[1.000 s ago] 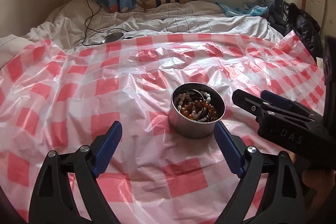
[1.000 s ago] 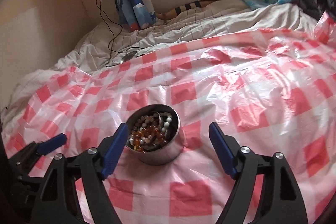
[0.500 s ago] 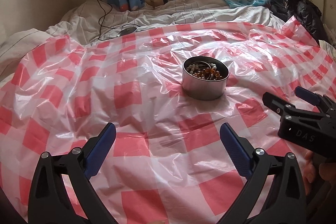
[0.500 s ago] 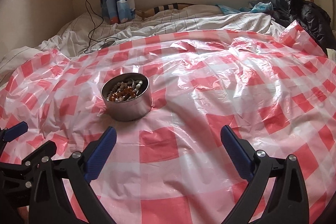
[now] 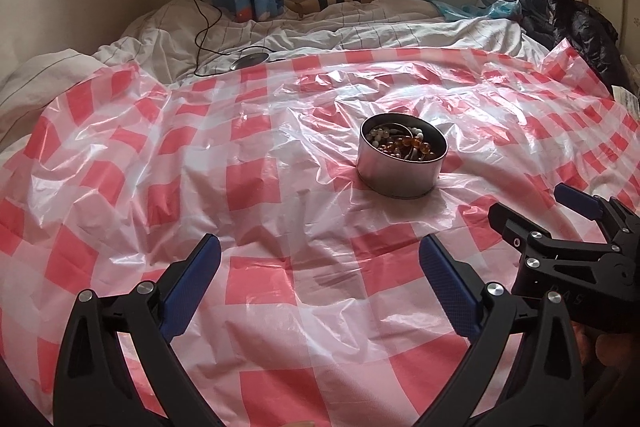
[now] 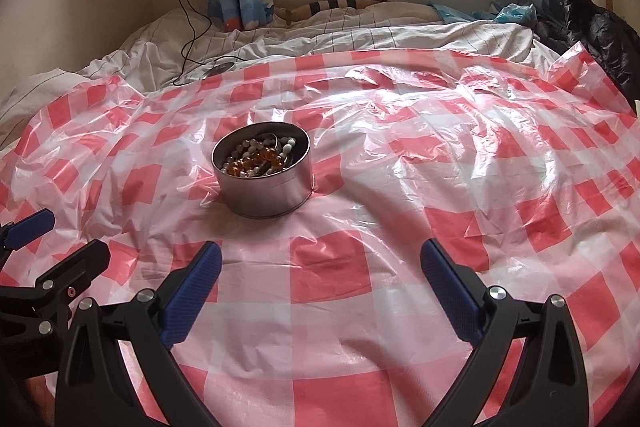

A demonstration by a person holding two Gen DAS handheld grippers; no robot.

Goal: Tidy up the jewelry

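A round metal tin (image 5: 400,171) stands upright on a red-and-white checked plastic sheet (image 5: 256,187). It holds beaded jewelry (image 5: 404,143): white beads, amber beads and metal bangles. In the right wrist view the tin (image 6: 266,187) sits left of centre with the jewelry (image 6: 260,157) inside. My left gripper (image 5: 320,267) is open and empty, well short of the tin. My right gripper (image 6: 320,267) is open and empty too, back from the tin and to its right. The right gripper shows at the right edge of the left wrist view (image 5: 560,227); the left gripper shows at the left edge of the right wrist view (image 6: 52,251).
The sheet covers a bed with a rumpled white striped duvet (image 5: 320,27) behind it. A black cable and a round disc (image 5: 250,61) lie at the back left. A black jacket (image 5: 580,27) lies at the back right. A window and curtains are beyond.
Both grippers have drawn back and up from the tin, which was right between the fingertips a second ago. The tin has stayed in place. Both grippers stay open.
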